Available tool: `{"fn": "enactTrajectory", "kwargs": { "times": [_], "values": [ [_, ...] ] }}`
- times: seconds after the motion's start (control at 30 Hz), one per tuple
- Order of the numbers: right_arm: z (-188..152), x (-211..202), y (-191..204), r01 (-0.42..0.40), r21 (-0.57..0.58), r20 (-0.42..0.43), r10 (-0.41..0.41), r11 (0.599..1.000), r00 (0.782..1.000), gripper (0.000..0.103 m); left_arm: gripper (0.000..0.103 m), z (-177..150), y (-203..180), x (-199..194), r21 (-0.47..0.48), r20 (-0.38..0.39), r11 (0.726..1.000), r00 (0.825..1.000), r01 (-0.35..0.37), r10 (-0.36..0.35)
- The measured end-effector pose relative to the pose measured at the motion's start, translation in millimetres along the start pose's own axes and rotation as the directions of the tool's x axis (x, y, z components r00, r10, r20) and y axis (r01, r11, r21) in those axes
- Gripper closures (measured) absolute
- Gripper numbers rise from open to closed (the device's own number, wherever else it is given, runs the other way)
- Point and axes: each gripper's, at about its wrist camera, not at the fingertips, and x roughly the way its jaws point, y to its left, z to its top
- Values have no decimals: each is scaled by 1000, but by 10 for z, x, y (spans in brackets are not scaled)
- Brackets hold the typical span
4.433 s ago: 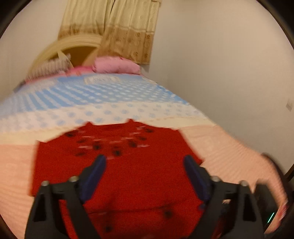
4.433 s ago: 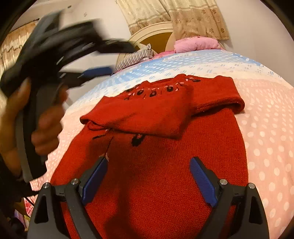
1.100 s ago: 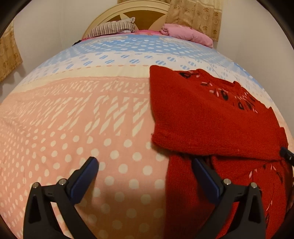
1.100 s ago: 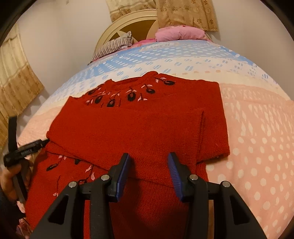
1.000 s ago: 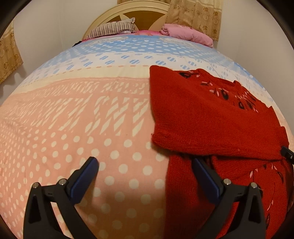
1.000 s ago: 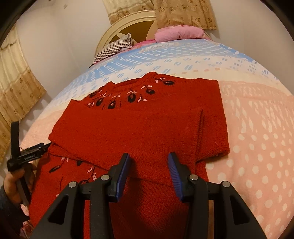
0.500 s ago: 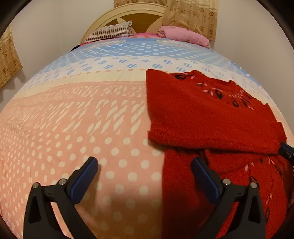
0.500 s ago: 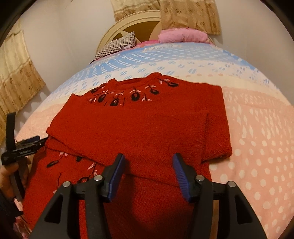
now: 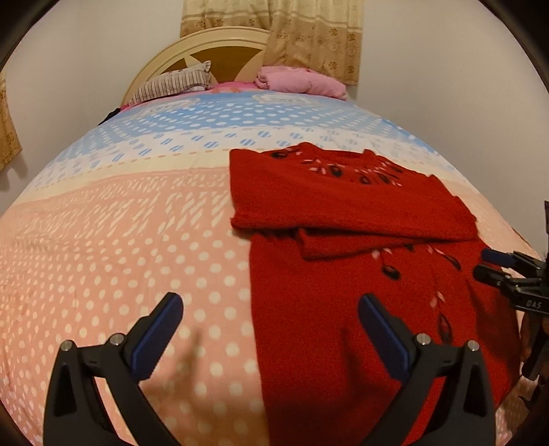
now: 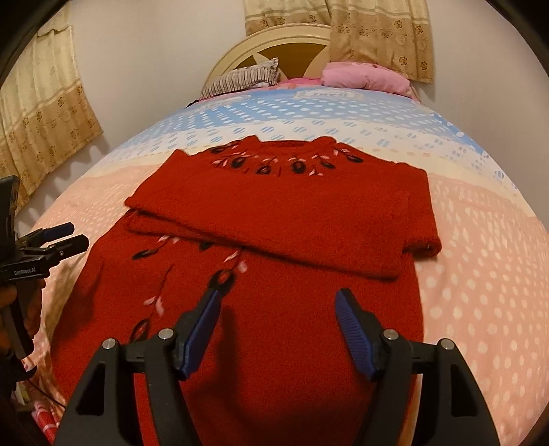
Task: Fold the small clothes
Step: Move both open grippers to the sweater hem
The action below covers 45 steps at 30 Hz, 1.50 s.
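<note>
- We see the right gripper point(image 10: 279, 302) with its blue pads point(image 10: 353, 334) apart and still spreading; nothing is caught between them, and the red sweater point(image 10: 274, 212) lies beneath
- We see the left gripper point(image 9: 271, 320) with its jaws wide apart, holding nothing, over the sweater's left edge and the dotted bedspread point(image 9: 120, 240)
- We find the sweater flat on the bedspread, both sleeves folded across the chest, its embroidered neckline toward the headboard point(image 10: 274, 44)
- In the right wrist view, a hand point(image 10: 20, 308) holds the left gripper just beside the sweater's hem side
- We note a striped pillow point(image 9: 171, 84) and a pink bundle point(image 9: 302, 80) at the head of the bed, with curtains point(image 10: 377, 31) behind
</note>
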Motion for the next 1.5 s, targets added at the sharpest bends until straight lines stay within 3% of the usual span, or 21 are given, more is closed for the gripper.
{"fn": "enactTrajectory", "kwargs": {
  "times": [0.43,0.5,0.57,0.8,0.87,1.07,1.23,1.3,1.43,1.5],
  "values": [
    [-313,-191,385,-54,-51,-25,53,997,998,32,0,-469,-18,-403,29,-41,998,998,57,-56],
    [-347,-196,413,-57,-54,-32,55,997,998,32,5,-539,7,-447,4,-57,996,994,92,-91],
    [-397,-232,446,-60,-65,-35,58,996,998,32,13,-625,18,-481,-17,-88,992,988,122,-123],
    [-556,-424,471,-61,-79,-28,59,995,998,32,23,-902,-32,-624,-44,-140,978,968,204,-208],
    [-591,-477,457,-57,-75,-20,56,996,998,32,31,-941,-36,-628,-67,-150,971,960,229,-237],
    [-645,-574,456,-55,-85,4,55,995,998,32,37,-1033,-9,-526,-155,-194,943,927,294,-321],
    [-661,-590,448,-57,-82,13,59,995,998,31,38,-1050,73,-527,-212,-182,933,926,291,-330],
    [-673,-587,451,-56,-82,13,57,995,998,31,38,-1068,82,-499,-245,-182,911,908,331,-378],
    [-704,-557,438,-58,-73,6,59,996,998,31,39,-1072,72,-478,-271,-166,890,893,367,-419],
    [-720,-548,424,-60,-71,1,60,996,998,31,53,-1085,70,-486,-274,-162,890,895,365,-417]
  ]
}}
